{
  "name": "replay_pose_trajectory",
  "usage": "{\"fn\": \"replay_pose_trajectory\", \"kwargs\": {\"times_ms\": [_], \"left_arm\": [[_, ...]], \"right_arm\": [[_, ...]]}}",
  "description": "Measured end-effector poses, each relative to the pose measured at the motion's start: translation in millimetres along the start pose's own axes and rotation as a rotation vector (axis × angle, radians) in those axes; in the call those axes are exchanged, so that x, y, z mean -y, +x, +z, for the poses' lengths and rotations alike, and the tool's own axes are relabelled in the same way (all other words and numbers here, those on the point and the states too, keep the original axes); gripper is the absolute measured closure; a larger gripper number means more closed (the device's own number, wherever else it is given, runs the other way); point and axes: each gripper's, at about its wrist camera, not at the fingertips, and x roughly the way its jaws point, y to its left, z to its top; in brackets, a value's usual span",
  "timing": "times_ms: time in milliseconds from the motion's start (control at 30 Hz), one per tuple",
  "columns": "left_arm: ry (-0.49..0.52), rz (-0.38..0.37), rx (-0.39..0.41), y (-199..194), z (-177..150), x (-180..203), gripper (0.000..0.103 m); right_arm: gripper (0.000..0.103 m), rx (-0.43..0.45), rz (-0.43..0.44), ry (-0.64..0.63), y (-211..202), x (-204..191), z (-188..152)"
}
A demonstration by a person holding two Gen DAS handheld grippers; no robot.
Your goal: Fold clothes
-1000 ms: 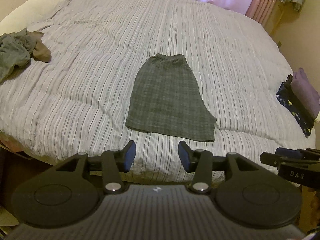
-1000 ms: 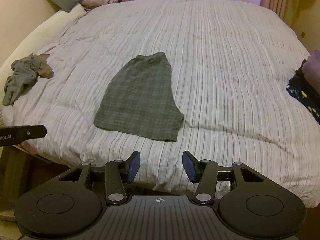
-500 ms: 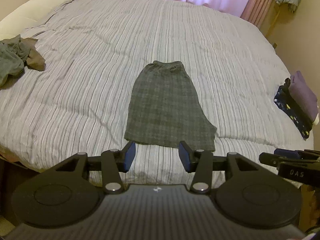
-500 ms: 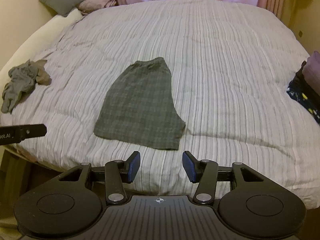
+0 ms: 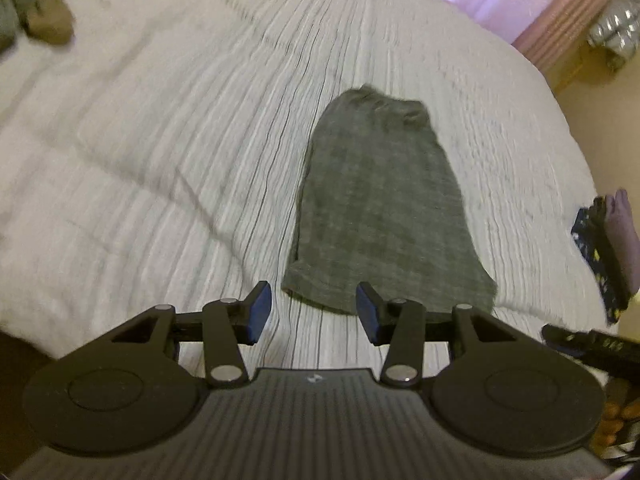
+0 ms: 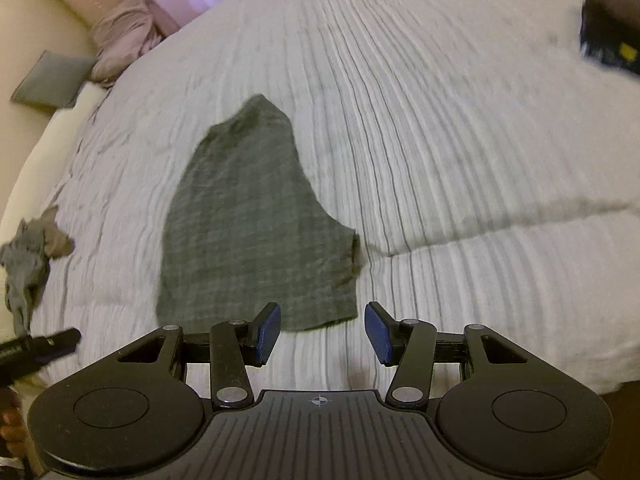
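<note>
Grey shorts [image 5: 380,200] lie flat on the striped bed [image 5: 160,160], waistband at the far end, hem near the bed's front edge. The left gripper [image 5: 312,312] hangs over the hem's left corner, its jaws closing but apart, nothing between them. The right gripper [image 6: 322,330] sits over the hem's right corner, jaws parted and empty. Both views are blurred, so whether the fingertips touch the cloth is unclear. Crumpled clothes [image 6: 28,264] lie far left.
</note>
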Motion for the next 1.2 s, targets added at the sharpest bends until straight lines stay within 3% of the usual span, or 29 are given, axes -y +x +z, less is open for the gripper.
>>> {"fn": "replay_pose_trajectory", "kwargs": {"times_ms": [233, 367, 500, 600, 700, 767, 967, 1200], "left_arm": [[-0.028, -0.204, 0.067, 86, 29, -38, 0.063], [0.008, -0.242, 0.110, 119, 43, -53, 0.061], [-0.046, -0.397, 0.080, 139, 42, -67, 0.061], [-0.054, -0.443, 0.044, 133, 29, -72, 0.065], [-0.074, -0.508, 0.002, 127, 14, -82, 0.066], [-0.090, -0.525, -0.022, 129, 7, -89, 0.073], [-0.164, -0.550, -0.080, 144, 6, -102, 0.074], [-0.149, -0.590, -0.061, 153, 8, -97, 0.080]], "right_arm": [[0.052, 0.066, 0.232, 0.111, 72, 63, 5], [0.052, 0.111, 0.339, 0.123, 92, 90, 6], [0.052, 0.168, 0.400, 0.123, 93, 105, 2], [0.053, 0.193, 0.405, 0.128, 87, 107, -8], [0.053, 0.169, 0.416, 0.149, 80, 107, -16], [0.053, 0.136, 0.442, 0.155, 79, 107, -18], [0.053, 0.033, 0.518, 0.218, 90, 115, -10], [0.053, -0.031, 0.629, 0.243, 123, 115, 0]]}}
